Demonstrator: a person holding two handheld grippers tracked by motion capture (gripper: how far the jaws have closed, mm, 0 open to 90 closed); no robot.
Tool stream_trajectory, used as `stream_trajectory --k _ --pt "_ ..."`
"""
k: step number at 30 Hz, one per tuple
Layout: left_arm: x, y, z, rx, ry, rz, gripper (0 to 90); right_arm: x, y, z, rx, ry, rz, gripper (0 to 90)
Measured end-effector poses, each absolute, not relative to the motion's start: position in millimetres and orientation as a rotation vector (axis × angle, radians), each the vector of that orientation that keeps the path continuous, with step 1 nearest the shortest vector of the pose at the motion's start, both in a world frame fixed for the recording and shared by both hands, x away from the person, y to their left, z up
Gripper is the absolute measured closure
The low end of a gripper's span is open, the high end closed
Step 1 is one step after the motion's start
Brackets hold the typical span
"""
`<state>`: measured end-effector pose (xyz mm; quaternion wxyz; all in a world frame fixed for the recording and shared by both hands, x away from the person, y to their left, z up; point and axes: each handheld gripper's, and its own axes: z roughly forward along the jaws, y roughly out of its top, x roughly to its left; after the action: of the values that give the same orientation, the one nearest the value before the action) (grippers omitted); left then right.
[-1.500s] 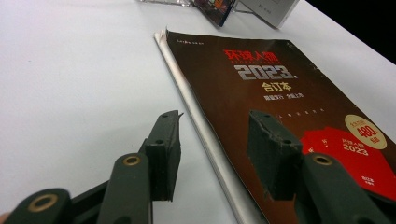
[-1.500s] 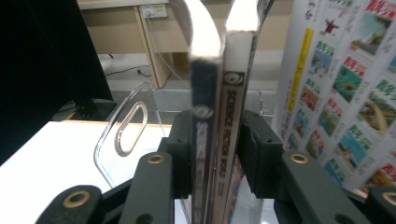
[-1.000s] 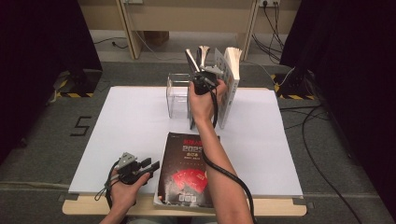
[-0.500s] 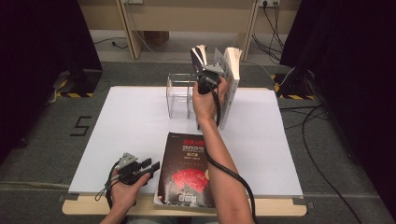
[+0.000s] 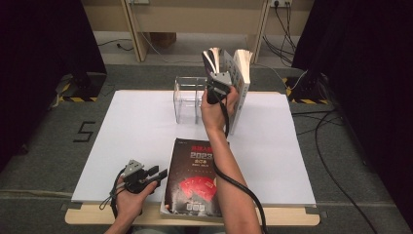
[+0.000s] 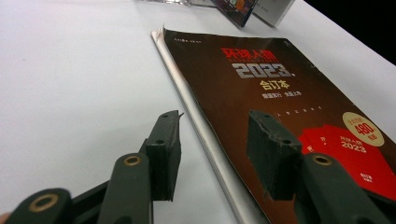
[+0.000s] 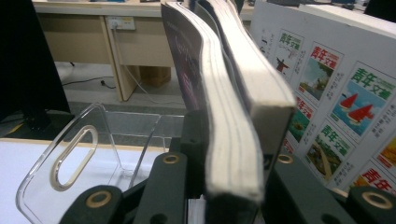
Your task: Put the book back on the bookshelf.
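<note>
My right gripper is raised at the back of the table, shut on the lower edge of a thick, bent magazine held upright. Its jaws have just been closing a little on that magazine, which sits between the pads of my right gripper. Below and to its left stands a clear acrylic rack. A white book with small cover pictures stands just to its right. A dark red 2023 magazine lies flat at the front edge. My left gripper stands open over the spine edge of the flat magazine.
The white table top has bare room on the left and right. The rack's wall with its handle slot is close below the held magazine. Cables lie on the floor at the right.
The right gripper has shifted slightly with the upright magazine, which now stands a bit straighter. The left hand and the flat magazine have not moved.
</note>
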<state>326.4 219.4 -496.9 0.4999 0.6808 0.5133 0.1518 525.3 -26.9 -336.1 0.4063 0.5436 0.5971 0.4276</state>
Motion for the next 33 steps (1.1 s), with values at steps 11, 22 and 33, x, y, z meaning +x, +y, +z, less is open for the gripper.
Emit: stream_trajectory --k 11,22,33 --pt "326 217 -497 1.652 1.238 0.364 54.4 520 -33 -340 1.384 1.543 1.082 69.5" --pt "326 218 -497 1.652 1.233 0.368 54.3 507 -41 -346 1.425 1.538 1.114 66.3" --pt "325 217 -496 1.649 1.229 0.367 54.3 491 -48 -346 1.451 1.517 1.164 63.6"
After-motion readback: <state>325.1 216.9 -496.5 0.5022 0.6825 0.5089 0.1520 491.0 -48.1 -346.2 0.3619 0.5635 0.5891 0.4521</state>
